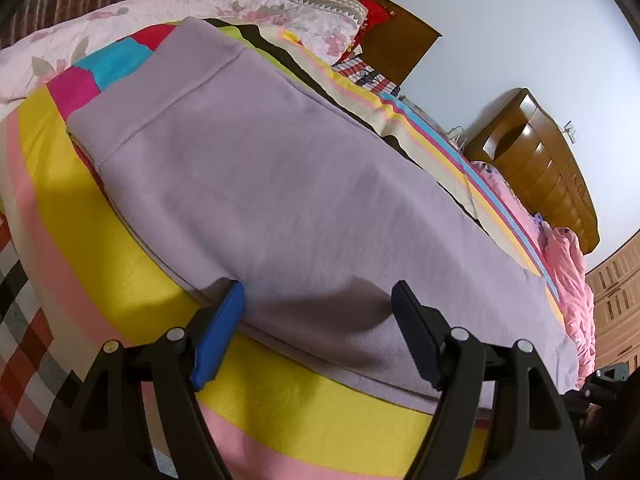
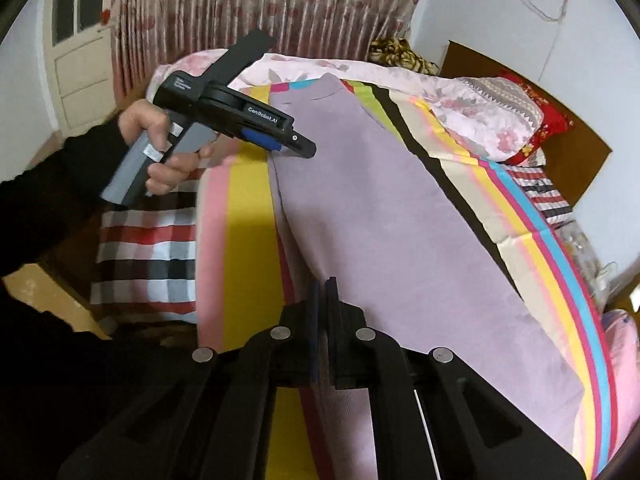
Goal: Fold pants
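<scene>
Lilac pants (image 1: pixel 280 184) lie flat along the striped bed cover, folded lengthwise, waistband (image 1: pixel 156 80) at the far end. My left gripper (image 1: pixel 320 296) is open, its fingers straddling the near side edge of the pants, low over the cloth. In the right wrist view the left gripper (image 2: pixel 308 148) hovers at that side edge near the waist end of the pants (image 2: pixel 384 216). My right gripper (image 2: pixel 322 292) is shut on the pants' side edge, lower down the leg.
A multicoloured striped cover (image 1: pixel 120 248) tops the bed. A floral quilt (image 1: pixel 80 36) and pillows (image 2: pixel 500 108) lie at the head end by a wooden headboard (image 1: pixel 404 40). A wooden nightstand (image 1: pixel 536 152) stands beyond. A checked sheet (image 2: pixel 144 256) hangs on the near side.
</scene>
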`<action>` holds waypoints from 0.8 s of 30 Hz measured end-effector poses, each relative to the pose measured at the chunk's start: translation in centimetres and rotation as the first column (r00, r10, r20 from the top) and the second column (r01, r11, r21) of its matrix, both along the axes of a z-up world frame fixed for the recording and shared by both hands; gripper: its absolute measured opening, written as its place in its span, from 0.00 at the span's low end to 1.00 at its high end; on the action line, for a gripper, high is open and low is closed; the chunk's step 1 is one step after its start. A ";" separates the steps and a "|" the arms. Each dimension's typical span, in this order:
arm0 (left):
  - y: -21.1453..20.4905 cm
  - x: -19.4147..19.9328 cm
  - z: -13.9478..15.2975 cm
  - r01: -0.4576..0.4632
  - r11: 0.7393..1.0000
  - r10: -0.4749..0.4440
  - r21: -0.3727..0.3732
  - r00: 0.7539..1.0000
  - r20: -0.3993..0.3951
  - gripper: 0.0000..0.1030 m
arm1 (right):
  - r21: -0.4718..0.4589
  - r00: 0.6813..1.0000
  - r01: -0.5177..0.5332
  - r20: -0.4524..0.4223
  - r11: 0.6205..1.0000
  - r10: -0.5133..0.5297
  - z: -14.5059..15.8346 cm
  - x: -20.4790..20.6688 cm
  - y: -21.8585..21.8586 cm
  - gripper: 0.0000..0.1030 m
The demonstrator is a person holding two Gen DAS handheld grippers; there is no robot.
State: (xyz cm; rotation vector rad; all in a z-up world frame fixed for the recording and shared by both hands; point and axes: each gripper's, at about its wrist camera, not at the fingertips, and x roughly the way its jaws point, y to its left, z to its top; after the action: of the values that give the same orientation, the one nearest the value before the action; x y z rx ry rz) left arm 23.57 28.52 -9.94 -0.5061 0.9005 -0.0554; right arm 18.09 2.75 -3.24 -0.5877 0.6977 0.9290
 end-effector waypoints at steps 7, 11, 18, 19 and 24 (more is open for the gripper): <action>-2.4 0.2 0.3 0.017 0.979 -0.012 0.205 1.000 -0.028 0.75 | -0.054 0.997 -0.025 -0.080 0.998 0.020 -3.8 0.3 1.1 0.04; -3.0 -0.7 2.1 -0.096 0.934 0.128 0.344 0.989 -0.070 0.80 | -0.053 0.995 -0.017 -0.096 0.998 0.012 -3.3 -0.3 0.9 0.14; -8.2 0.2 3.6 0.013 0.906 -0.025 0.423 0.999 0.024 0.81 | 0.146 0.972 0.211 -0.140 0.967 -0.191 -1.5 3.2 0.1 0.21; -8.4 0.5 2.7 0.035 0.907 -0.036 0.419 0.999 -0.005 0.81 | 0.133 0.963 0.241 -0.160 0.961 -0.219 -1.9 3.9 0.5 0.21; -7.7 -0.4 1.4 0.057 0.910 -0.040 0.410 0.998 -0.049 0.86 | 0.092 0.940 0.278 -0.232 0.956 -0.251 -4.0 4.2 1.7 0.30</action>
State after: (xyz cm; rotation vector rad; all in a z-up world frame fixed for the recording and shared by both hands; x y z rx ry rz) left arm 23.16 20.84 -8.55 -0.0902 0.9329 0.0991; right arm 22.26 4.43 -7.27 -0.2737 0.8858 0.7836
